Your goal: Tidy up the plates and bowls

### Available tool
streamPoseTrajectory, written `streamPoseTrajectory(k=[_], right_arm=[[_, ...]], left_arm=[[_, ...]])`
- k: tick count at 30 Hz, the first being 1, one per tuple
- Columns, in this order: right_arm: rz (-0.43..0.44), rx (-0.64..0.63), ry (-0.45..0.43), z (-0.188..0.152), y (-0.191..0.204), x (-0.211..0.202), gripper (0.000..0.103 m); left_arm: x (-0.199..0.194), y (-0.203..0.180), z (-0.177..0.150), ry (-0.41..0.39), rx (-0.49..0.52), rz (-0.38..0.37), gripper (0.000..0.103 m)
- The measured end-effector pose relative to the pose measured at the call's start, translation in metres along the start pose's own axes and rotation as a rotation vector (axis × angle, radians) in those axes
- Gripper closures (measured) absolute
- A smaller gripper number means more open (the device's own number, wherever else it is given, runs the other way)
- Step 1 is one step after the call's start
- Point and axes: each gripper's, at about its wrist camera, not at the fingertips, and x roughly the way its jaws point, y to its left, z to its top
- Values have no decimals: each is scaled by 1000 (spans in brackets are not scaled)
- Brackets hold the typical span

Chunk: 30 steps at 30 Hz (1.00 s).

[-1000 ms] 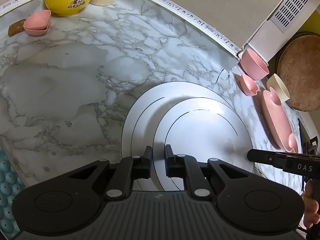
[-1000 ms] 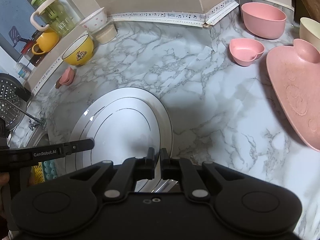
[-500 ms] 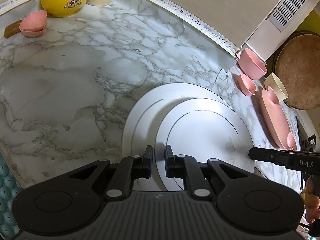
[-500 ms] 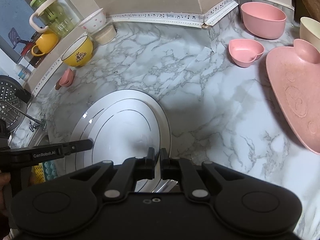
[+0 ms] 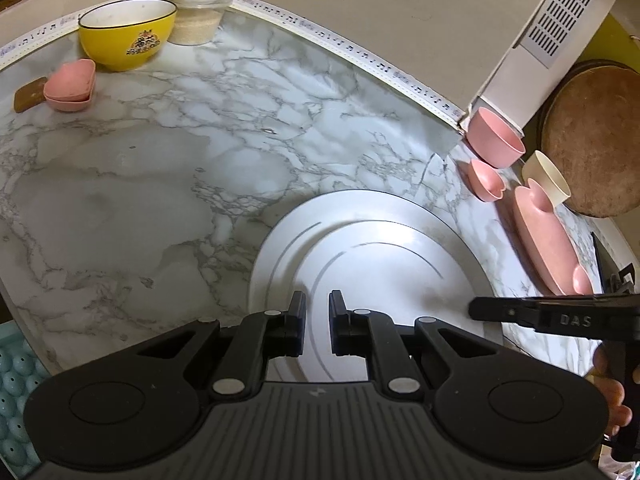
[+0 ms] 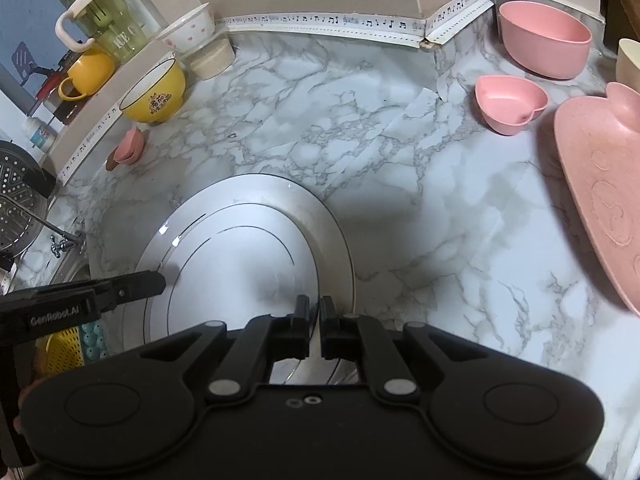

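Two white plates are stacked mid-counter: small plate on large plate. Right gripper looks clamped on the small plate's rim; left gripper hovers w/ a narrow gap, grasping nothing. Pink bowls, heart dish, pink platter & yellow bowl are scattered, so most sorting's prob. left.

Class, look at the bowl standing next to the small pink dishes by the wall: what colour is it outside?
The bowl is yellow with a dark rim; clearest in the left wrist view.

Matte black left gripper with silver pivot pins, marked "GenRobot.AI" sideways.
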Motion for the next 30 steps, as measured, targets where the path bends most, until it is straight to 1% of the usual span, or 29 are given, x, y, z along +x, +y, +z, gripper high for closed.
streamPoseTrajectory(k=[2, 9, 12, 14, 18, 24, 29, 30], right_arm=[[-2, -5, 2, 1, 1, 2, 100], [-7, -21, -9, 3, 5, 4, 100], [6, -27, -10, 3, 6, -1, 95], [4, -34, -21, 2, 9, -4, 87], [-1, -65, -41, -1, 16, -10, 85], [-22, -109, -89, -10, 29, -25, 80], [-48, -129, -148, -22, 38, -45, 72], [-53, -126, -158, -24, 38, -49, 71]], left_arm=[[0, -2, -1, -1, 10, -2, 92], [-2, -10, -4, -6, 41, -5, 92], [-1, -10, -4, 2, 41, -6, 92], [0, -12, -5, 2, 48, -1, 92], [-2, -16, -6, -5, 66, -3, 92], [-13, -24, -9, -42, 115, -1, 92], [-22, -30, -12, -65, 150, -19, 92], [-25, -32, -12, -71, 160, -20, 92]])
